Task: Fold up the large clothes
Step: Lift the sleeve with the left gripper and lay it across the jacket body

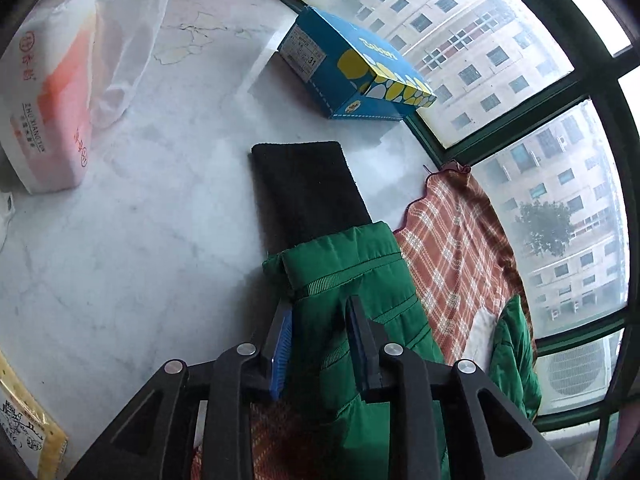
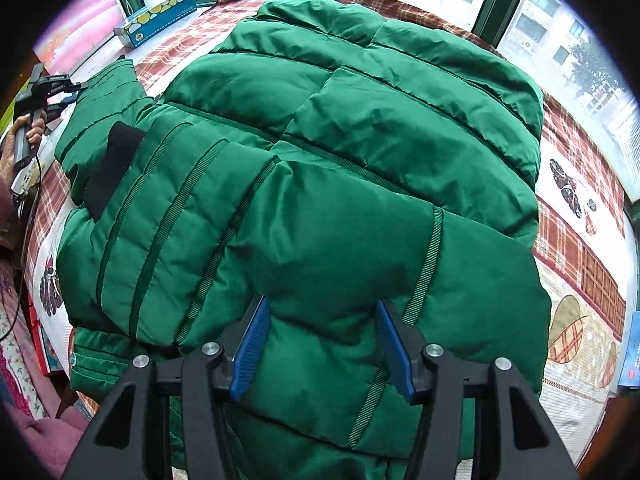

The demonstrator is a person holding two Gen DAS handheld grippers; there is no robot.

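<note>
Jacket (image 2: 320, 184) lies on blanket (image 2: 576, 240); box (image 2: 160, 16) behind-left.

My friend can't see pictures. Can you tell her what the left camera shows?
The left tool has a green jacket sleeve between its two fingers, and the sleeve's black cuff lies on a white marble sill. Beyond sit a blue box and a pink-and-white bag. A plaid cloth lies by the window.

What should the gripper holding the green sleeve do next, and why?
Probably the left gripper, shut on the green sleeve, should carry it inward and lay it over the jacket. The black cuff hangs out over the marble ledge, while the other sleeve already lies folded across the body. The right gripper hovers open.
</note>
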